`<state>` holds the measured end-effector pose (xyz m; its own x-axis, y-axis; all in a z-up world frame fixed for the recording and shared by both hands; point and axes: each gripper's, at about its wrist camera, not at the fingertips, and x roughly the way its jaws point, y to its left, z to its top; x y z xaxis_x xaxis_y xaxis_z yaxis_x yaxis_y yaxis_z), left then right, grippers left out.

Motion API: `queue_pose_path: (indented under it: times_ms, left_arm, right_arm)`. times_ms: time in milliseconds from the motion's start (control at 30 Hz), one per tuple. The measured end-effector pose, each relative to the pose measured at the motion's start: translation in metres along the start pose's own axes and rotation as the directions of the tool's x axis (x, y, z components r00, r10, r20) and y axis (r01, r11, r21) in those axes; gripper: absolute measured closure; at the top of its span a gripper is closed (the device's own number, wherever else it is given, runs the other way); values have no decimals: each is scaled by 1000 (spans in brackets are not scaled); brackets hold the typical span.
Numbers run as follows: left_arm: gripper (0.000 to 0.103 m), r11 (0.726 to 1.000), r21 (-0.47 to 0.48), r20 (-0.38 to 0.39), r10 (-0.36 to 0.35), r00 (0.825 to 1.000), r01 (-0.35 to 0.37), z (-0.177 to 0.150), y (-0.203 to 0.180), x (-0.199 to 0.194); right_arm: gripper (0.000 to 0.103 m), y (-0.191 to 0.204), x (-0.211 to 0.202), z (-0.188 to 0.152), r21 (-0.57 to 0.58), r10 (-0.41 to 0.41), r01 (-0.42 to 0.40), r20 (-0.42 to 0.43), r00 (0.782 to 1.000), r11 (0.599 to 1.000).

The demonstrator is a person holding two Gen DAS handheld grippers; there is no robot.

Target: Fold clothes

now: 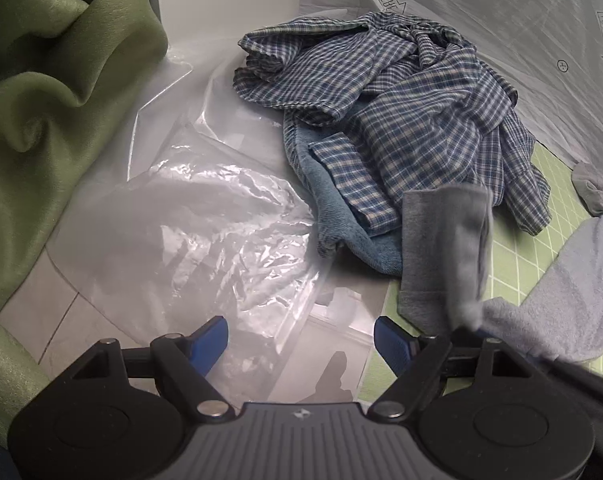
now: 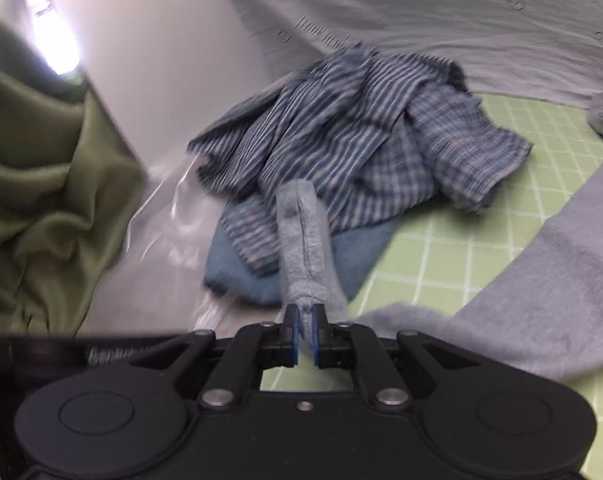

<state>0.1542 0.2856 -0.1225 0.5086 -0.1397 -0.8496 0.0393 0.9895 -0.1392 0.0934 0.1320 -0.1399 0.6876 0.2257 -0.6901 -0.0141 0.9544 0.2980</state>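
Right gripper [image 2: 306, 330] jaws pinching a grey sock [image 2: 305, 248]; left gripper [image 1: 301, 344] jaws wide open over plastic bag [image 1: 205, 236], plaid shirt [image 1: 401, 112] crumpled beyond

Crumpled plaid shirt [image 1: 401, 116] blocks ahead; green mat [image 2: 453, 256] open rightward.

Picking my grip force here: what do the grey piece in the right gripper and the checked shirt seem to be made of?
Grey piece, pinched in the right gripper: soft knit, probably fleecy cotton jersey, matte with a fuzzy nap. Checked shirt: thin woven fabric, likely cotton, with crisp creases and a flat, dull surface.
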Motion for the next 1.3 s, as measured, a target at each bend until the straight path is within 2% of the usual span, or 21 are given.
queue_pose_path:
  times_ms: [67, 233, 400, 1000, 1067, 1133, 1233, 1300]
  left_arm:
    - [22, 1000, -6, 2, -13, 1000, 13, 1, -1, -1]
    - [22, 993, -30, -3, -116, 993, 116, 3, -8, -6]
    - [22, 983, 13, -3, -184, 983, 184, 7, -31, -4]
    - [22, 984, 78, -25, -158, 987, 159, 12, -56, 18]
    - [25, 985, 80, -25, -151, 988, 153, 11, -56, 19]
    - [31, 984, 93, -16, -150, 989, 151, 9, -56, 20]
    - [53, 983, 101, -19, -150, 988, 151, 6, -55, 21]
    - [80, 982, 97, -21, -159, 987, 160, 4, -53, 21]
  right_arm:
    - [96, -2, 5, -7, 25, 15, -14, -39, 999, 1000]
    - [96, -4, 7, -14, 43, 29, -26, -64, 998, 999]
    - [96, -7, 8, -16, 53, 29, -25, -78, 997, 998]
    - [96, -20, 6, -19, 104, 26, -17, -93, 995, 994]
    - [96, -20, 6, -19, 110, 29, -19, -94, 995, 994]
    - [96, -21, 6, -19, 115, 33, -22, -95, 995, 993]
    - [96, -22, 6, -20, 121, 38, -26, -99, 994, 992]
    - [96, -23, 7, -20, 127, 41, -28, -103, 994, 992]
